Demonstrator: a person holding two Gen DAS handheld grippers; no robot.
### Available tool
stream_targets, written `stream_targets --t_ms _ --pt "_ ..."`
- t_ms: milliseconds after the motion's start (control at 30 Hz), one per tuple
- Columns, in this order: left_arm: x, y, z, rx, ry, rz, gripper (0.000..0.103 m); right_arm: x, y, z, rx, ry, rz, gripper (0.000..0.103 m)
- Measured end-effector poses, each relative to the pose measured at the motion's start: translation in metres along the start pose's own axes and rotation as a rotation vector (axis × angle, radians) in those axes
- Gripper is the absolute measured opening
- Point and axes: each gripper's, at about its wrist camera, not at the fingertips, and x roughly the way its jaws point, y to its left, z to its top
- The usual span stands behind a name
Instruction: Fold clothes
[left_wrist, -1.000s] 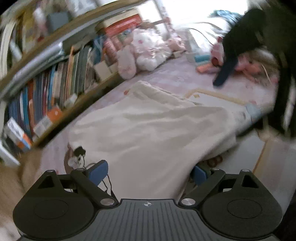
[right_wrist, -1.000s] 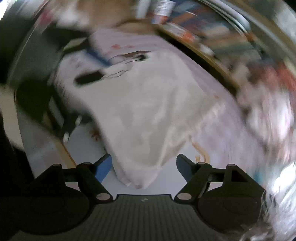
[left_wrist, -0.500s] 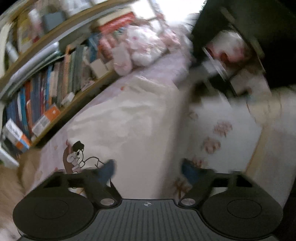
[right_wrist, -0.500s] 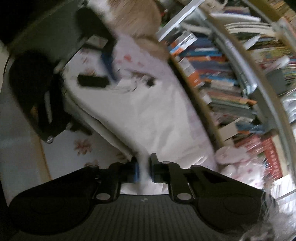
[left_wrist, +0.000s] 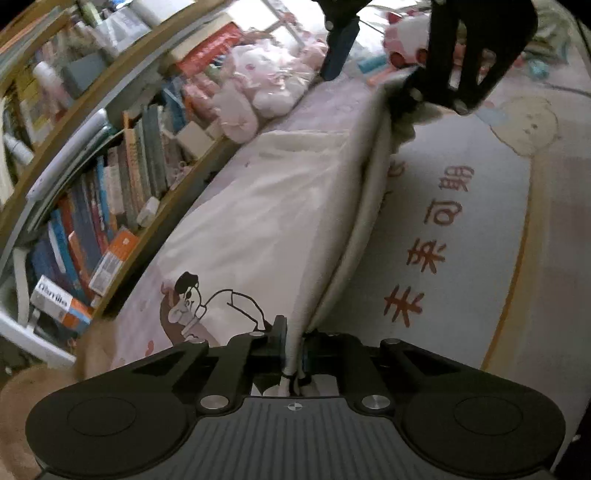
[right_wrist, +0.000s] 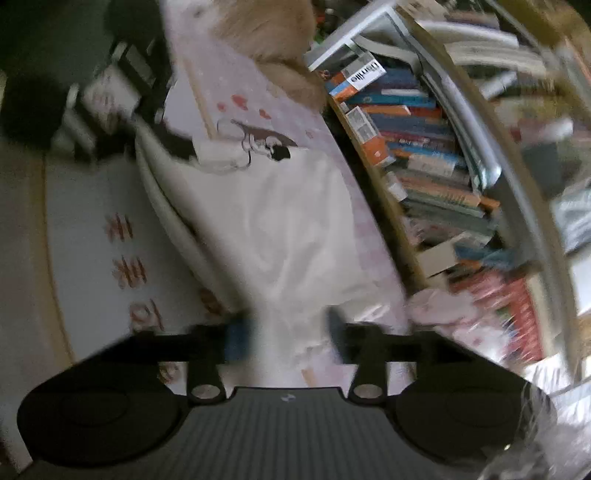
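White garment (left_wrist: 266, 229) spread on the floor mat (left_wrist: 461, 229) beside the bookshelf (left_wrist: 96, 206): light, limp, bound to sag, so hold it at hem corners. Left hand-held gripper (left_wrist: 294, 345) is clamped on one edge; right hand-held gripper (right_wrist: 291, 334) is opening, cloth between its jaws.

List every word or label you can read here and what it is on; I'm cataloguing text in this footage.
"danille" or close, the letters soft: white and orange box on the bookshelf, also in the left view.
Red Chinese characters, "可" among them: play mat; the others I cannot read with certainty.
Book spines: too small and blurred.
White garment: no lettering visible.
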Motion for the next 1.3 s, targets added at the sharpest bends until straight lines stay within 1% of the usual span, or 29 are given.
stream_targets --t_ms 33,67,167,233,333,433,500,567,600,667,733,800,933,967,1000,1100,1200,1267,1300 --pt "-0.001 0.001 0.0 0.012 0.001 -0.01 0.006 0.002 0.002 -0.002 -0.002 0.008 0.028 0.022" --pt "-0.002 0.002 0.0 0.023 0.002 -0.02 0.006 0.002 0.003 -0.004 0.011 0.015 0.057 0.008" --pt "-0.009 0.011 0.002 0.036 0.008 -0.076 0.005 -0.003 0.006 -0.004 0.008 0.032 0.102 0.007" --pt "-0.019 0.02 0.004 0.043 0.012 -0.144 0.005 -0.012 0.0 -0.001 0.057 0.043 0.16 0.007" --pt "-0.045 0.032 0.005 0.062 0.01 -0.255 0.005 -0.034 -0.021 0.003 0.215 0.062 0.298 0.006" --pt "-0.074 0.044 0.006 0.027 0.008 -0.359 0.005 -0.058 -0.041 0.006 0.372 0.077 0.433 0.006" --pt "-0.094 0.055 0.008 0.005 0.006 -0.413 0.005 -0.078 -0.052 0.008 0.445 0.059 0.498 0.006" --pt "-0.114 0.065 0.013 -0.004 -0.008 -0.417 0.005 -0.101 -0.058 0.014 0.449 0.016 0.495 0.006" --pt "-0.12 0.071 0.015 -0.008 -0.019 -0.406 0.005 -0.112 -0.061 0.017 0.447 -0.007 0.49 0.006" --pt "-0.128 0.081 0.022 -0.021 -0.043 -0.378 0.005 -0.125 -0.063 0.026 0.41 -0.023 0.448 0.006" --pt "-0.122 0.089 0.027 -0.044 -0.053 -0.358 0.006 -0.13 -0.064 0.034 0.38 -0.029 0.399 0.006" --pt "-0.111 0.094 0.03 -0.057 -0.05 -0.341 0.006 -0.125 -0.064 0.039 0.367 -0.023 0.344 0.006" --pt "-0.086 0.103 0.034 -0.082 -0.051 -0.314 0.007 -0.098 -0.072 0.042 0.378 0.002 0.268 0.006" --pt "-0.08 0.107 0.036 -0.098 -0.055 -0.31 0.012 -0.092 -0.074 0.041 0.388 0.01 0.256 0.006" --pt "-0.074 0.111 0.037 -0.117 -0.057 -0.31 0.012 -0.086 -0.076 0.04 0.398 0.018 0.243 0.006" --pt "-0.057 0.123 0.039 -0.177 -0.059 -0.311 0.013 -0.065 -0.083 0.034 0.428 0.036 0.229 0.006" --pt "-0.032 0.125 0.039 -0.187 -0.033 -0.314 0.015 -0.042 -0.088 0.028 0.471 0.045 0.245 0.006" --pt "-0.017 0.123 0.038 -0.161 -0.006 -0.301 0.024 -0.022 -0.089 0.024 0.48 0.068 0.262 0.006" --pt "-0.008 0.122 0.037 -0.141 0.011 -0.282 0.038 -0.012 -0.088 0.022 0.48 0.084 0.269 0.006"
